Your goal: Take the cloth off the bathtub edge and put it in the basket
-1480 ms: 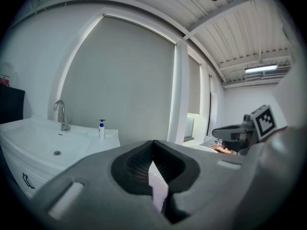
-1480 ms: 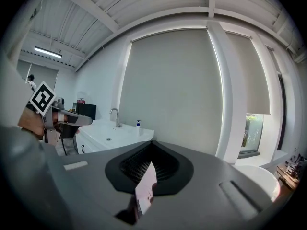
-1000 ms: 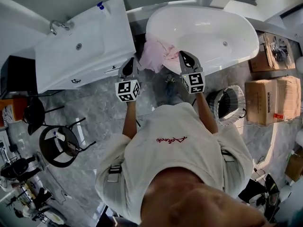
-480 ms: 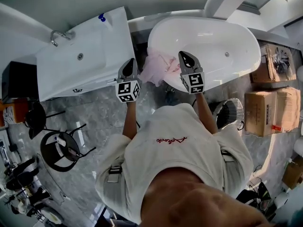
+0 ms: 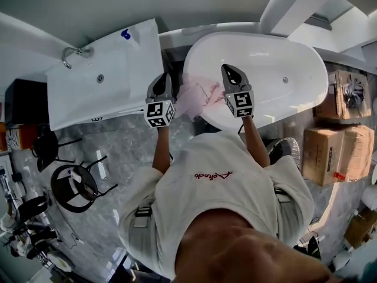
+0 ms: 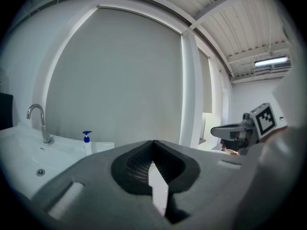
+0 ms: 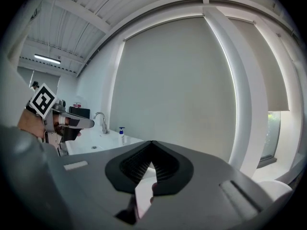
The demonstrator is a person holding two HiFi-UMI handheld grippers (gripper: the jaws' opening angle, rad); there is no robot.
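Forward over the bathtub [image 5: 272, 75] rim have come the left claw [image 5: 161, 82] and right claw [image 5: 231, 74], so the pink cloth [image 5: 197, 94] now lies between them.

Both claws are pressed together and empty, pointing almost level across the white tub. The cloth hangs in soft crumpled folds over the tub's near edge, just right of the left claw and just left of the right one, a little behind their tips. It looks light, limp and unbreakable, and would likely sag and trail when lifted. A raised fold near its middle seems the safest place to pinch. A wire basket [image 5: 285, 148] stands on the floor behind the right claw.
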